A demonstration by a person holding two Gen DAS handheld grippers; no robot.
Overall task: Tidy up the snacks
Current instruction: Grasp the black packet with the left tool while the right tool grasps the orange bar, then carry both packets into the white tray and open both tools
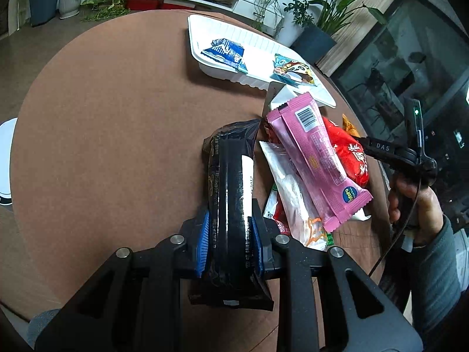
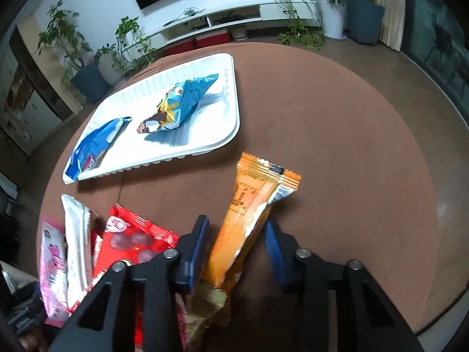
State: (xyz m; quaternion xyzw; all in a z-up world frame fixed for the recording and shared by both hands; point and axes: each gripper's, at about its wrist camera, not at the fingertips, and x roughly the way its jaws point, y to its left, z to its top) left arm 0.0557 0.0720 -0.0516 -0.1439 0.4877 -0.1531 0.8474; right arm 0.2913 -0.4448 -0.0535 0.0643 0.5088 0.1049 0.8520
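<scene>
My left gripper [image 1: 230, 234] is shut on a long black snack packet [image 1: 231, 193] and holds it over the round brown table [image 1: 117, 117]. My right gripper [image 2: 236, 243] is open, its blue pads on either side of an orange snack packet [image 2: 249, 208] that lies between them; the left pad seems to touch it. A white tray [image 1: 252, 44] at the far side holds a dark blue packet [image 1: 225, 51] and a light blue packet [image 1: 293, 69]; the tray also shows in the right wrist view [image 2: 211, 140].
A heap of snacks lies between the grippers: a pink packet [image 1: 316, 158], a red bag [image 1: 348, 152], a clear white packet [image 1: 290, 187]. The right wrist view shows the red bag [image 2: 132, 243] and pink packet [image 2: 52, 267]. Potted plants and a white cabinet stand beyond the table.
</scene>
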